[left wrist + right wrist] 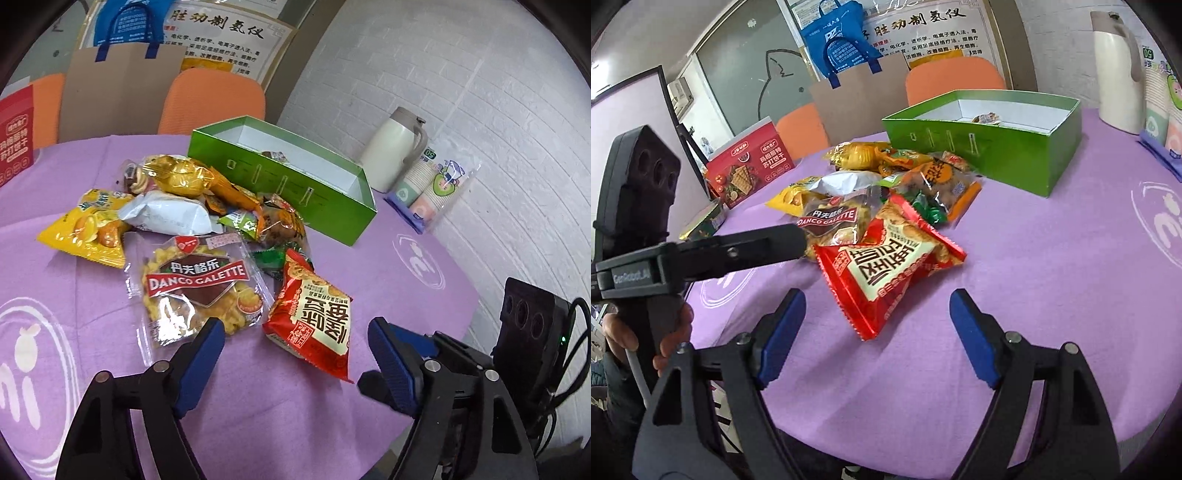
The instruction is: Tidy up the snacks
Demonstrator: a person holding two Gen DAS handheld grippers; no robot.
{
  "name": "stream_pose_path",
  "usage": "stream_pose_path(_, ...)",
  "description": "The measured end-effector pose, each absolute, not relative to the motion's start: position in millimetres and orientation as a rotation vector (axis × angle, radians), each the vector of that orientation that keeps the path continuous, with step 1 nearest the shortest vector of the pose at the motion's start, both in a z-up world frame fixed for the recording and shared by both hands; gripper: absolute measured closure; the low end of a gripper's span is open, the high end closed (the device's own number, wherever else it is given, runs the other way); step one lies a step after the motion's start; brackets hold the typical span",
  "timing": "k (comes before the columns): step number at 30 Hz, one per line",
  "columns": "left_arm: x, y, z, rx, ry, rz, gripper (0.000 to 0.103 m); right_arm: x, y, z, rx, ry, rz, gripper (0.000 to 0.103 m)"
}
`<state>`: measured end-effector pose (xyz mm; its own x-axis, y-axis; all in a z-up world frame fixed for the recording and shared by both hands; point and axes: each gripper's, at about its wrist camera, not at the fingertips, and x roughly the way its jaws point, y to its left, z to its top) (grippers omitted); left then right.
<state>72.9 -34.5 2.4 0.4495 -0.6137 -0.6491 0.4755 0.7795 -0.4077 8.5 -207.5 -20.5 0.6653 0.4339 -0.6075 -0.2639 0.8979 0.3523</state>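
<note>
A: Starting at the left, what is lying on the round desk with the purple cloth (369, 266)?

B: A red cardboard cracker box (750, 166) is standing at the far left edge. Next to it the heap of snacks is sitting: a yellow plastic chip bag (86, 229), a white crinkled foil pouch (166, 216) leaning over it, and a gold foil-wrapped pack (184, 177) lying on top at the back.

A: And toward the front?

B: A clear plastic packet labelled Danco Galette (199, 291) is lying flat at the near side of the heap. Just to its right a red square snack packet with large white-panel lettering (314, 325) is lying partly over it (in the right wrist view its corner is overlapping the clear packet). Behind those, small green-wrapped sweets (929, 210) and an orange-edged clear bag of brown snacks (945, 177) are resting.

A: Where are the grippers?

B: The left gripper (295, 350) is hovering low over the near desk edge, jaws spread wide and holding nothing, with the red packet lying between and just beyond its blue pads (201, 365). The right gripper (877, 332) is likewise gaping wide and empty, pointing at that same red packet. A hand (670, 339) is gripping the left tool's handle.

A: Further right?

B: An open green cardboard box with a white lining (325, 206) is sitting behind the heap, one small wrapped snack (986, 119) lying inside. Beyond it a cream thermos jug (397, 155) and a wrapped sleeve of paper cups (434, 188) are standing by the wall.
</note>
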Motion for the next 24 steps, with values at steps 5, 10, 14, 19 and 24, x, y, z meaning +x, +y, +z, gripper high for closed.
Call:
stream_pose_path(5, 89.2, -50.4, -11.6, -0.178, 0.936, -0.693, 0.038, 13.0, -196.1, -31.4, 0.252, 0.771, 0.424, 0.023)
stream_pose_path(10, 88.1, -63.1, -20.5, -0.209, 1.0, -0.81, 0.05, 12.7, -214.4, -33.8, 0.247, 0.778, 0.375, 0.023)
stream_pose_path(14, 82.6, -69.5, -14.0, -0.185, 0.994, -0.852, 0.05, 10.2, -232.9, -32.8, 0.255, 0.774, 0.322, 0.023)
stream_pose_path(19, 102.8, -40.0, 5.3, -0.253, 0.931, -0.738, 0.05, 19.4, -226.6, -27.9, 0.248, 0.759, 0.348, 0.023)
stream_pose_path(24, 119.0, -42.6, 13.4, -0.21, 0.927, -0.684, 0.05, 38.6, -206.3, -32.5, 0.199, 0.773, 0.359, 0.023)
